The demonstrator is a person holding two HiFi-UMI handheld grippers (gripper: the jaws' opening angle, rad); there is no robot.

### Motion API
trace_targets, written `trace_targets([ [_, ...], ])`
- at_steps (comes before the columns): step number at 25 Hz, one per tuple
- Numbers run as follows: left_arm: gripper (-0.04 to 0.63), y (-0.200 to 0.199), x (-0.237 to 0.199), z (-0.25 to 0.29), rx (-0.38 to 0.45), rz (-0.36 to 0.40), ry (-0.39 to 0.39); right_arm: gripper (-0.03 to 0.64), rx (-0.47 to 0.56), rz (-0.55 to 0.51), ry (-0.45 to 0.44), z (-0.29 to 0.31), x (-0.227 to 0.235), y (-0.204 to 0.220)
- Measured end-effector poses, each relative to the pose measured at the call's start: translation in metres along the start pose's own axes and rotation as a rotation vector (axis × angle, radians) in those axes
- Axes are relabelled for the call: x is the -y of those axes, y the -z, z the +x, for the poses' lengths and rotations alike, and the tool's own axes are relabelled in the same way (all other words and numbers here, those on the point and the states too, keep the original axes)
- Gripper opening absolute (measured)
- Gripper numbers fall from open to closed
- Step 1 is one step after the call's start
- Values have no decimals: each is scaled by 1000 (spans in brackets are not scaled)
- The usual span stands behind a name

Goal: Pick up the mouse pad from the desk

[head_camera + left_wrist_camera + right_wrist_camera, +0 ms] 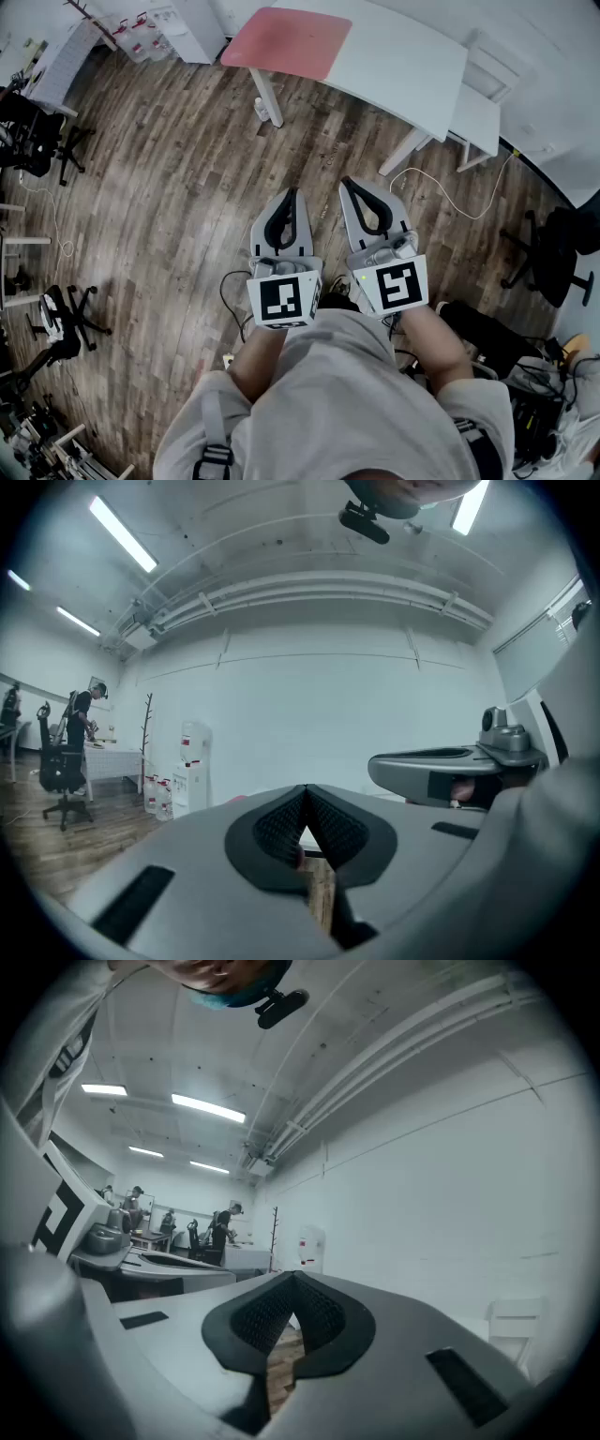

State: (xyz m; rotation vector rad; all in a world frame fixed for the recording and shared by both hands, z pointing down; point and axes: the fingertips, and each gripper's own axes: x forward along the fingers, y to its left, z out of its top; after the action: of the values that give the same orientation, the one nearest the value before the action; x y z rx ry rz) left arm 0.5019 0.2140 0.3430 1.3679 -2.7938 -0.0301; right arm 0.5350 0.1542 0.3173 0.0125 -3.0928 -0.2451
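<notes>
Your pale shirt (pixel 328 394) and bare forearms (pixel 258 361) fill the bottom of the head view. Just beyond them you hold both tools level and side by side. The left gripper (pixel 292 194) has its jaws pressed together with nothing between them, and the right gripper (pixel 349 183) is likewise closed and empty. In each gripper view the dark ribbed pads meet at the tip, and only floorboards show through the slit beneath.

The mouse pad (pixel 286 42) is a flat pinkish-red rectangle with rounded corners. It lies on the left end of the white desk (pixel 403 56), well apart from both grippers. Wooden floor (pixel 187 187) stretches between you and the desk.

A thin white cable (pixel 459 211) loops over the boards to the right of the desk's legs, and a smaller white stand (pixel 476 117) sits just beside the desk's right end. One black office chair (pixel 42 141) stands far left and another (pixel 553 258) far right. The left gripper view shows a water dispenser (pixel 190 766) and a coat rack (pixel 147 742) against the white wall.
</notes>
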Motion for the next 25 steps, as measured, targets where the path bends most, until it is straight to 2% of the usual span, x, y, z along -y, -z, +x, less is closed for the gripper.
trace_targets([
  [6, 11, 12, -60, 9, -29, -10, -37, 40, -4, -25, -41, 54, -32, 4],
  [13, 11, 19, -180, 8, -54, -54, -124, 41, -67, -120, -116, 142, -95, 10],
  [17, 11, 29, -238, 6, -71, -89, -128, 41, -86, -168, -146, 184, -129, 12],
  [21, 11, 36, -284, 4, -88, -158, -140, 41, -103, -146, -204, 220, -161, 15],
  [25, 11, 51, -317, 15, -138, -206, -121, 41, -125, -117, -251, 254, -181, 19],
])
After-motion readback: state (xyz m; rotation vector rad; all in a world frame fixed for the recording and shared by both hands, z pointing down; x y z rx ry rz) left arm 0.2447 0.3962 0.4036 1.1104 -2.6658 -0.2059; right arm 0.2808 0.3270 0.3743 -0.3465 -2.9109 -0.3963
